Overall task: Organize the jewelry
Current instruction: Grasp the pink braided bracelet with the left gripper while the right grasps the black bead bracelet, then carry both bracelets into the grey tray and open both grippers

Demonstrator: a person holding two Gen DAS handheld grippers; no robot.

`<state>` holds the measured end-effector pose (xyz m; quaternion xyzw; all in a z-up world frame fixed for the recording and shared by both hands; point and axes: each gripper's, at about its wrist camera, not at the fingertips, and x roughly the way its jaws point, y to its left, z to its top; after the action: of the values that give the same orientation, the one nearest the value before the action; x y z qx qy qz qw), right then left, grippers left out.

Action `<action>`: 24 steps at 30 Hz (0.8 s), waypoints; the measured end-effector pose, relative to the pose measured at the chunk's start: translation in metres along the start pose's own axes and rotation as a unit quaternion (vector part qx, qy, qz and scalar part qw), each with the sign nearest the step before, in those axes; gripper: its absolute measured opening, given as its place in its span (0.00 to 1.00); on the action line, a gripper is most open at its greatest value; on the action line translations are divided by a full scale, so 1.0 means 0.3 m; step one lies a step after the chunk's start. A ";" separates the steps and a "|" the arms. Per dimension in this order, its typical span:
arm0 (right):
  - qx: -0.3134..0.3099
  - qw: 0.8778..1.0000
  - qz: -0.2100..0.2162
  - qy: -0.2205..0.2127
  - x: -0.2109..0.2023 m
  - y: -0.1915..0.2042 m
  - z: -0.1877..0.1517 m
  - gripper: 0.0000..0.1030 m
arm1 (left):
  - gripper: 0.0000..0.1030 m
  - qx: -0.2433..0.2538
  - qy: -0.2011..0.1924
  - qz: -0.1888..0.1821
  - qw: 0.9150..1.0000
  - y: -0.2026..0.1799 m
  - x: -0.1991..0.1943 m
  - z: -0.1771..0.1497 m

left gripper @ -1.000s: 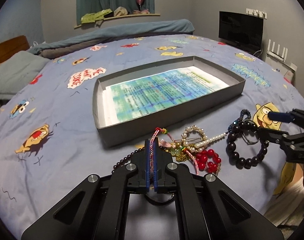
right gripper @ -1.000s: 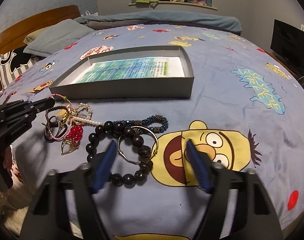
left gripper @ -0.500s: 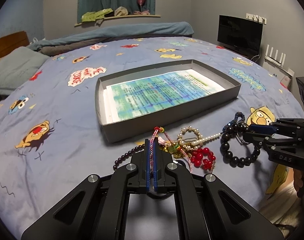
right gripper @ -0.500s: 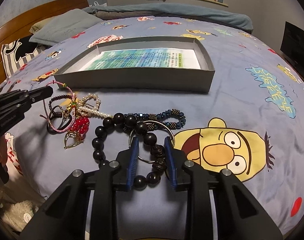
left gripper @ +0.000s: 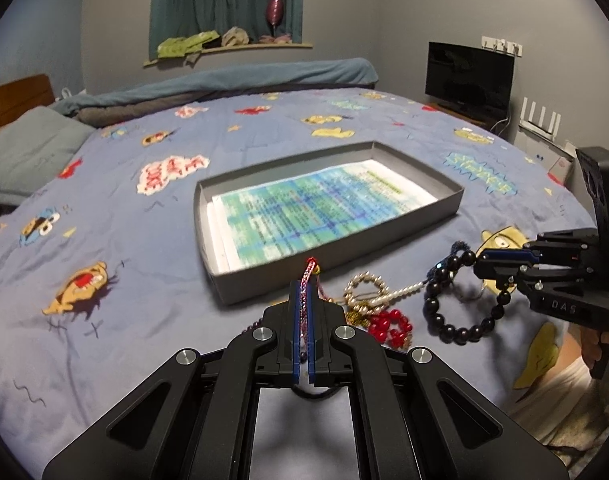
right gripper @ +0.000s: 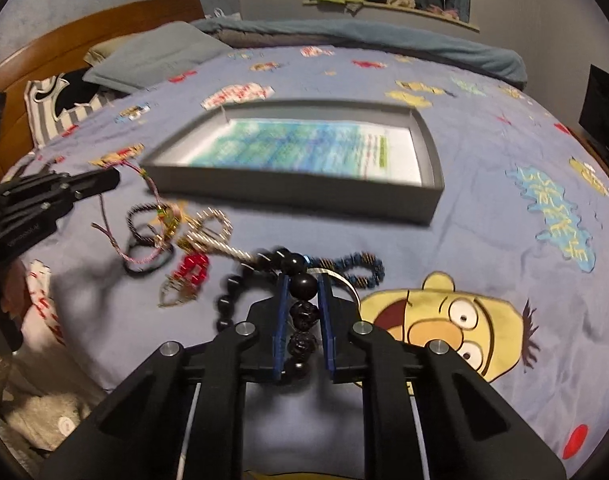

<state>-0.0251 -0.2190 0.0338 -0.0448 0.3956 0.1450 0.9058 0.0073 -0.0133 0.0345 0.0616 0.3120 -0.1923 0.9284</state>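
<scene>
Just in front of the grey box [left gripper: 420, 222] on the bed [left gripper: 116, 240], the left tongs [left gripper: 304, 300] are clenched on a pink woven cord bracelet [left gripper: 304, 292]. Nearby, the right tongs [right gripper: 302, 292] grip the black bead bracelet [right gripper: 304, 286], beside the remaining jewelry pile [left gripper: 378, 308] on the cartoon bedspread.

Bed [left gripper: 116, 216]: covered with blue cartoon-print sheet. Directly on it: shallow grey box [left gripper: 264, 284] lined with printed paper; just beside its near wall, tangled jewelry, namely pearl strand [left gripper: 366, 286], red bead cluster [left gripper: 388, 326], blue beaded bracelet [right gripper: 356, 266], dark hair ties [right gripper: 148, 240]; grey pillow [left gripper: 20, 156] and rolled blue blanket [left gripper: 232, 80] at far side.
</scene>
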 end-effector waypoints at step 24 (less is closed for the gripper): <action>-0.037 0.995 -0.036 -0.084 -0.110 -0.031 0.345 0.14 | 0.03 0.027 -0.028 0.014 0.999 0.066 -0.010 0.257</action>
<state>0.0293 -0.2150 0.1282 -0.0803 0.3108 0.1302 0.9381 0.0559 -0.0122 0.0977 0.0854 0.2793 -0.1891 0.9375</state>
